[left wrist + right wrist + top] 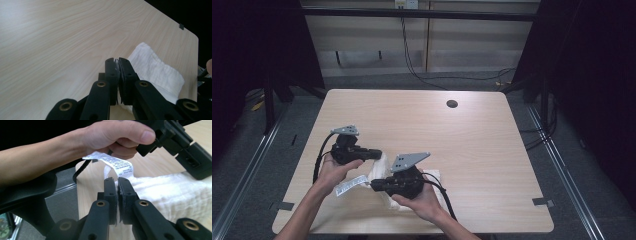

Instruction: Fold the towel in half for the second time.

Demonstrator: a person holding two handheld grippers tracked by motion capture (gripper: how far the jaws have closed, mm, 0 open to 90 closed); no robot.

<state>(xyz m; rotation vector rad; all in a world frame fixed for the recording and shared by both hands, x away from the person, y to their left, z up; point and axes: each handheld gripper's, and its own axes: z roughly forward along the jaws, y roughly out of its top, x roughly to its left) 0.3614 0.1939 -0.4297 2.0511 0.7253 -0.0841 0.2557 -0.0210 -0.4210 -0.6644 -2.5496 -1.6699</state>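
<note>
High view: a white cloth (382, 172) lies bunched on the near part of the table (472, 145), well short of the cable hole (452, 104) at the far edge and left of it. The left gripper (374, 154) sits over the cloth's far-left corner; in the left gripper view its jaws are pressed together with a sliver of white fabric between the pads. The right gripper (374, 185) meets the cloth's near-left edge, jaws pinching the fabric just below the care label (112, 163). Judgement: the cloth is light, soft and limp, with a crinkled weave that should not slip; it will sag between holds, so edges and corners are the sound places to take hold.
</note>
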